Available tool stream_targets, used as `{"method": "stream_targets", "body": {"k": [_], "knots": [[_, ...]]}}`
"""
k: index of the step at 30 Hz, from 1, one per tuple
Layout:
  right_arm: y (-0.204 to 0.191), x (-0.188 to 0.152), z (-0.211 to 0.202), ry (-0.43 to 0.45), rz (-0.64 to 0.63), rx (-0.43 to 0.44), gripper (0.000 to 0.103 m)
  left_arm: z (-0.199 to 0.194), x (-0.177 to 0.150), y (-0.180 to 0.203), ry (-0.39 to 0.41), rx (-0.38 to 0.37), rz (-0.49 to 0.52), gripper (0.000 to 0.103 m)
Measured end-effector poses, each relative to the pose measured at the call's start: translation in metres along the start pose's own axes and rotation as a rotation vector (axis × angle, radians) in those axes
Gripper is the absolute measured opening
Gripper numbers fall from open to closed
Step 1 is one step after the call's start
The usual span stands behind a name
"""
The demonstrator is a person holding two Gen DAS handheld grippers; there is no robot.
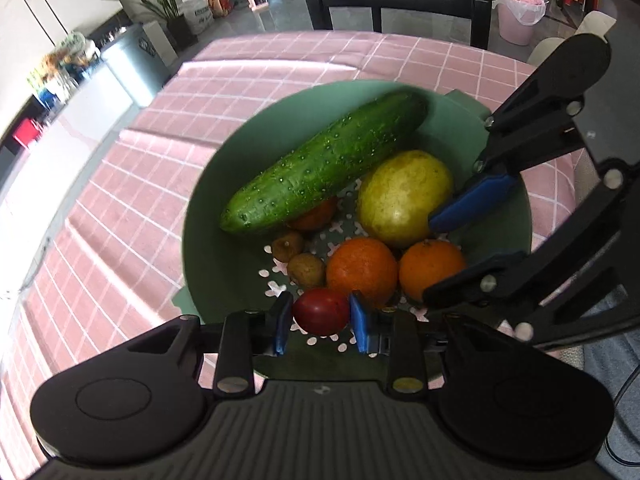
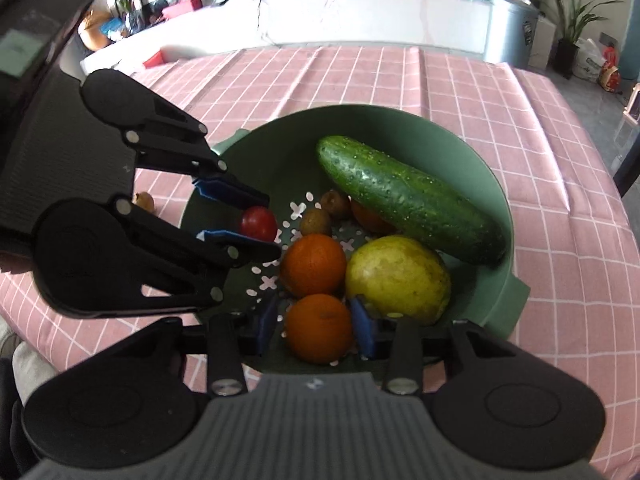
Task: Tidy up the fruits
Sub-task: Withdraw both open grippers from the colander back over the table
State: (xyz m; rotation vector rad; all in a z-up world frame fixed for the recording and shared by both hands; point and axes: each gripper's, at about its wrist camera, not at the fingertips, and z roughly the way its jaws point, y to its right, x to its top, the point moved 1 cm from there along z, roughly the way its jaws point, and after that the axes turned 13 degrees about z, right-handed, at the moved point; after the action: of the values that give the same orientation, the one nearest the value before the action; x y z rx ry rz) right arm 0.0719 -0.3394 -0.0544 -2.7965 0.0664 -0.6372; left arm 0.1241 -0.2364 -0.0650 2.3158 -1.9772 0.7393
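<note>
Green colander [image 1: 208, 216], left gripper [image 1: 320, 316] jaws around red tomato [image 1: 321, 312], right gripper [image 2: 316, 324] jaws around orange [image 2: 319, 328].

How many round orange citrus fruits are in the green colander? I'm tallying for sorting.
3: one between the right gripper fingers, one at centre, one largely hidden under the cucumber. More may be hidden.

Left gripper [image 1: 321, 322] and right gripper [image 2: 314, 324]: matte black plastic linkage arms with rounded, disc-embossed shoulders, joined by silver round-head pivot screws. Each finger ends in a blue rubber pad [image 1: 283, 322]. A ribbed dark grey housing with a small pale central logo forms each base.
</note>
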Motion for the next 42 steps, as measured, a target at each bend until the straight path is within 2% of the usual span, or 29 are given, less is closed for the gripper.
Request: {"method": "stream_targets", "body": {"k": [3, 11, 15, 24, 34, 38, 42], "knots": [[0.003, 0.003, 0.0, -0.025, -0.002, 0.002, 0.037, 0.002, 0.002, 0.001, -0.007, 0.004, 0.004, 0.038], [0.003, 0.0, -0.003, -0.013, 0.019, -0.004, 0.038, 0.001, 0.002, 0.003, -0.008, 0.01, -0.001, 0.041], [0.001, 0.0, -0.005, -0.013, 0.018, -0.006, 0.038, -0.006, 0.003, 0.004, 0.02, 0.015, -0.005, 0.05], [-0.012, 0.001, -0.017, 0.01, 0.003, -0.015, 0.038, -0.042, -0.003, 0.004, 0.079, 0.052, -0.026, 0.051], [-0.054, 0.003, -0.04, 0.055, -0.063, -0.019, 0.038, -0.103, -0.048, 0.003, 0.131, 0.128, -0.142, 0.051], [-0.081, 0.002, -0.043, 0.06, -0.105, -0.01, 0.038, -0.125, -0.076, 0.006, 0.147, 0.162, -0.204, 0.052], [-0.105, -0.001, -0.039, 0.061, -0.129, 0.006, 0.038, -0.139, -0.111, 0.013, 0.145, 0.182, -0.276, 0.058]]}}
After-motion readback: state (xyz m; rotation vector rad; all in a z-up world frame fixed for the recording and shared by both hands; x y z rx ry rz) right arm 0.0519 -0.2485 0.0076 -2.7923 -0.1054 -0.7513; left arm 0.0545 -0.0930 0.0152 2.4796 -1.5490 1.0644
